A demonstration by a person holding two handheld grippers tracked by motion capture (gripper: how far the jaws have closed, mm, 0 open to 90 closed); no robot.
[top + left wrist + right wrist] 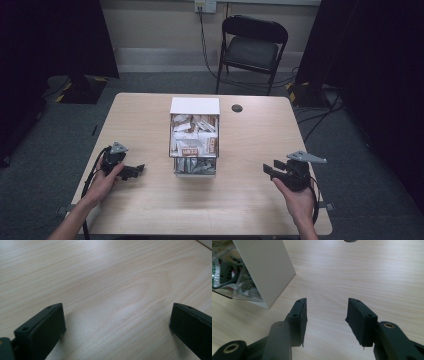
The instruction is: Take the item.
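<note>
Mid-table, box [194,137] lengthwise, opening nearward.

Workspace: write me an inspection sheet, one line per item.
Surface: pale wood table, a round dark hole near its far edge.
Job's things: white box at centre, packed with packets; clear front.
Clutter: nothing seen.
Grippers: left gripper open, resting low on the table; right gripper open, nothing between its jaws.
Cables: one loops from each gripper; more on the floor behind.
Surroundings: black folding chair, grey carpet, dark drapes.
</note>
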